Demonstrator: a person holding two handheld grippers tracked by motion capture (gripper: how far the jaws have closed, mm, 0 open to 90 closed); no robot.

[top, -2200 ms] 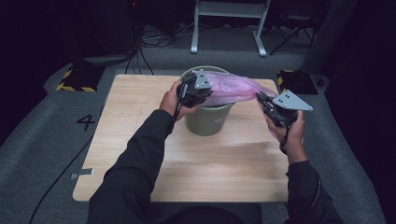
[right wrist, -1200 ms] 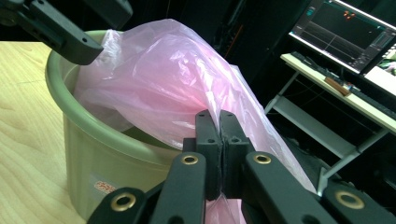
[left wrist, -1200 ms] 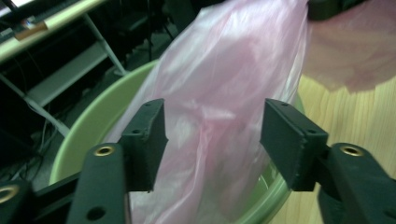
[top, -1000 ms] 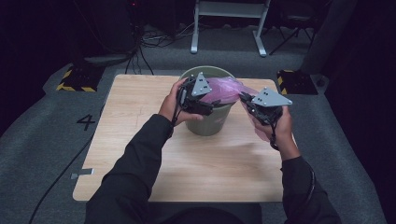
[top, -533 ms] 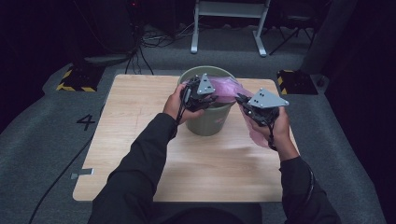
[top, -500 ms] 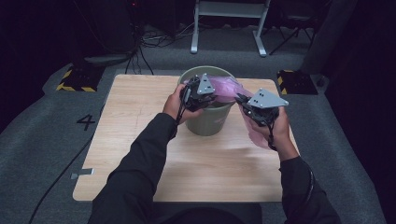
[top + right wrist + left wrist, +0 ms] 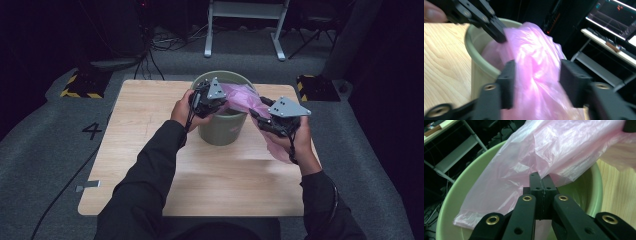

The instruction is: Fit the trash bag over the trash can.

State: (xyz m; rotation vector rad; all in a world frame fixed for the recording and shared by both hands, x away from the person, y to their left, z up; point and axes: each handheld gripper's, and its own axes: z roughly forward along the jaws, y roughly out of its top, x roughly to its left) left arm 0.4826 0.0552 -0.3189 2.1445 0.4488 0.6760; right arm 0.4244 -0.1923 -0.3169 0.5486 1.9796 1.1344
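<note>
A dark room with grey carpet surrounds the wooden table, and behind it stand the white legs of a metal stand with cables on the floor; a yellow-and-black striped block lies off the table's far left corner and another off its far right corner. On the far half of the table stands a pale green bin, upright, its mouth open to the high view. A pink plastic bag is draped across the bin's mouth — one end over the opening, the other trailing off the right side of the rim and down past the person's right hand towards the tabletop. The person's dark-sleeved forearms come in from the bottom edge. The left gripper is held at the bin's near left rim; in the left gripper view its jaws are pressed together on a fold of the bag, with the bin's green inside beneath. The right gripper is held just to the right of the bin, beside the rim. In the right gripper view its jaws have just been opening and stand spread — the bag runs between them, and the pads do not press on it. The left gripper also shows there, pinching the bag above the bin's rim.
</note>
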